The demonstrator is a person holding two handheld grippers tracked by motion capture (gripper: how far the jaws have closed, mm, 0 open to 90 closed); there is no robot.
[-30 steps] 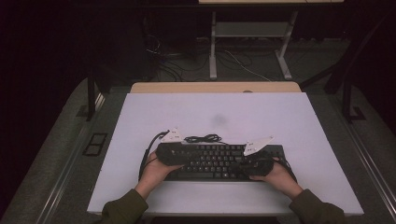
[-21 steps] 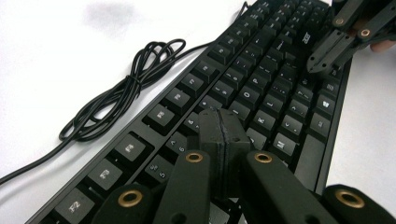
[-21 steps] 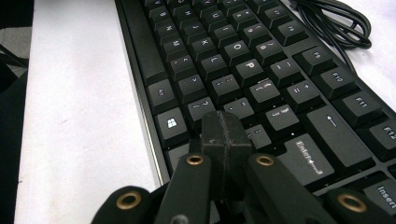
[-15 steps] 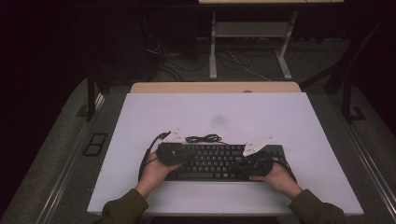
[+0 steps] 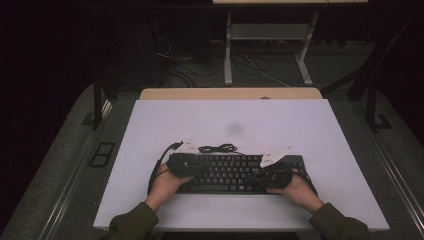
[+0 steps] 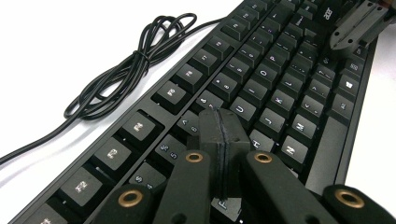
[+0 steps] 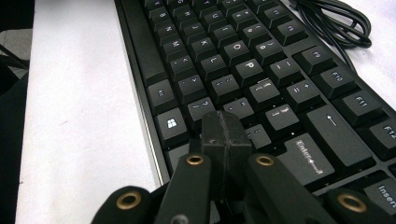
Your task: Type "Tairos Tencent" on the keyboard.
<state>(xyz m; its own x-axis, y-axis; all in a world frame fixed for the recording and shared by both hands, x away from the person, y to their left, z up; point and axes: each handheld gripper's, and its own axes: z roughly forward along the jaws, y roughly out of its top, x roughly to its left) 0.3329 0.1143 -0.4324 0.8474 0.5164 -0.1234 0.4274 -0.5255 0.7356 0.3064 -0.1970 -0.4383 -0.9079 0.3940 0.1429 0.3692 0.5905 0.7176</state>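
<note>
Your keyboard (image 5: pixel 235 172) lies flat on the white desk (image 5: pixel 300 125), near its front edge and about midway across. Its black cable (image 5: pixel 217 148) sits bundled in a loose coil on the desk just behind the function-key row.

Your left tongs (image 5: pixel 181 164) are over the left end of the keyboard. In the left gripper view the left tongs (image 6: pixel 219 123) are clenched, pad against pad with nothing between them, having just been closing, and their tips sit over the letter keys around the middle rows. Whether the tips press a key you cannot tell.

Your right tongs (image 5: pixel 272 172) are over the right end of the keyboard. In the right gripper view the right tongs (image 7: pixel 225 128) are likewise clenched on nothing, tips over the keys just left of Enter, with the Windows key to their left.

Each hand (image 5: pixel 165 185) rests at the front edge of the keyboard.
</note>
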